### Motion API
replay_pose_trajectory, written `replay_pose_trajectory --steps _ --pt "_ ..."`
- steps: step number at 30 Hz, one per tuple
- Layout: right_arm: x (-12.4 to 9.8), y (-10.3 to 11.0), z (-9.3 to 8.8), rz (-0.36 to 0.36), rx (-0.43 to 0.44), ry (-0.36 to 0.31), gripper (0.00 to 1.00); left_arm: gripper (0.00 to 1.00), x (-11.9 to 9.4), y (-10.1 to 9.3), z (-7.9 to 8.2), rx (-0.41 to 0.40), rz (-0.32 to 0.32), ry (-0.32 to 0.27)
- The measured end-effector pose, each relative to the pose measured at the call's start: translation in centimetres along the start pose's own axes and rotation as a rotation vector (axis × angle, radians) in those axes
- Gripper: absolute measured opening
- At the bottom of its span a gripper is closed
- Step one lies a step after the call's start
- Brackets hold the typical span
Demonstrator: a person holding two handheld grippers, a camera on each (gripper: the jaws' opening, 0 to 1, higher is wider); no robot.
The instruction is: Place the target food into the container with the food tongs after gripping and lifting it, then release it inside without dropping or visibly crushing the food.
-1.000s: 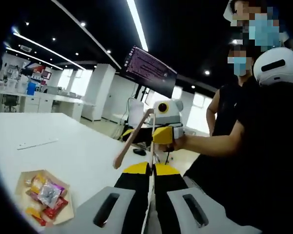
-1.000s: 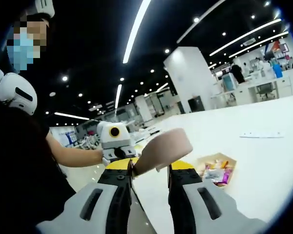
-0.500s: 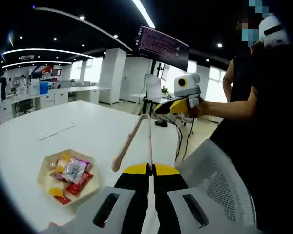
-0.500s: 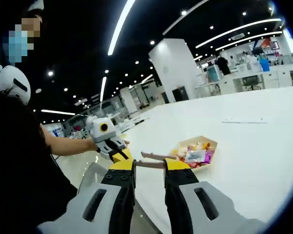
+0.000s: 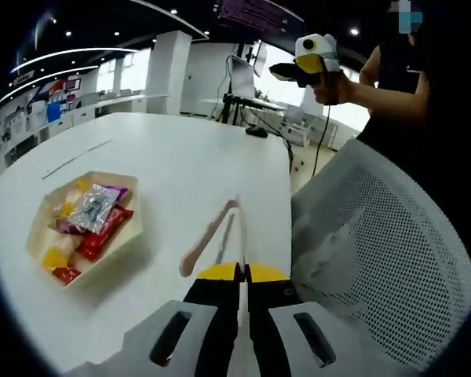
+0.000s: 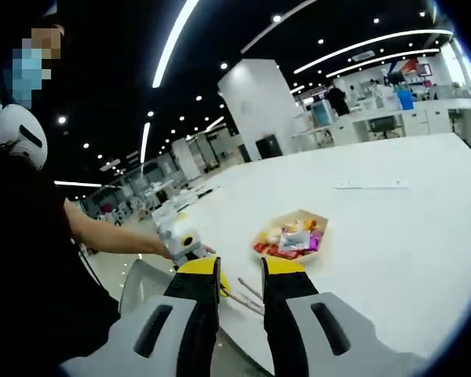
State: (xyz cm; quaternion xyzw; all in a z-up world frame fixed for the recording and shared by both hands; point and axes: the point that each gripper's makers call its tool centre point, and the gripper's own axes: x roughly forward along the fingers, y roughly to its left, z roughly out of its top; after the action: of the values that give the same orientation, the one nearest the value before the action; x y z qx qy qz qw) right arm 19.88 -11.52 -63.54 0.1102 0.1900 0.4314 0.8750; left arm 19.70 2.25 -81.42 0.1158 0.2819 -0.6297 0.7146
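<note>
1. The tray sits on the white table, near the edge closest to the person, left of the tongs in the left gripper view. It holds wrapped snacks: a silver one on top, red and yellow ones beside it. Which one is the target, the pictures do not tell.
2. The tongs stick forward out of the left gripper, whose jaws are clamped tight on the handle end. The two arms run away from the camera over the table's near edge; their tips are spread apart and hold nothing.
3. The tongs' long axis points past the tray's right side, so the tips would need to swing left and down toward the snacks. The left gripper is much the nearer one.
4. In the right gripper view the tray lies ahead and slightly right, well apart.
5. The right gripper stands with a gap between its jaws, grasping nothing; it shows up high in the left gripper view, well apart from the table.
</note>
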Motion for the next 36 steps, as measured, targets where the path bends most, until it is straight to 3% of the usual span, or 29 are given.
replay_pose_trajectory --steps 4,9,12,29,31,33,36 --pt "-0.3 -0.2 -0.7 -0.027 0.017 0.012 0.21 0.00 0.2 0.3 -0.3 0.009 -0.016 -0.031" --pt "-0.1 0.4 -1.2 -0.029 0.073 -0.002 0.24 0.00 0.5 0.2 -2.4 0.041 -0.031 0.020" --pt "0.0 0.9 -1.2 -0.034 0.086 -0.013 0.24 0.00 0.3 0.4 -2.5 0.030 -0.024 -0.007" --pt "1.1 1.2 -3.6 -0.050 0.094 0.093 0.25 0.02 0.4 0.5 -3.0 0.050 -0.012 -0.055" --pt "1.1 1.0 -3.8 -0.050 0.096 0.097 0.26 0.12 0.1 0.7 -3.1 0.040 -0.003 -0.054" --pt "1.2 0.8 -4.0 -0.053 0.103 0.102 0.27 0.31 -0.8 1.1 -2.8 0.001 0.018 -0.088" --pt "1.3 0.2 -4.6 -0.080 0.111 0.127 0.35 0.42 -2.7 1.2 -2.2 0.004 0.054 -0.100"
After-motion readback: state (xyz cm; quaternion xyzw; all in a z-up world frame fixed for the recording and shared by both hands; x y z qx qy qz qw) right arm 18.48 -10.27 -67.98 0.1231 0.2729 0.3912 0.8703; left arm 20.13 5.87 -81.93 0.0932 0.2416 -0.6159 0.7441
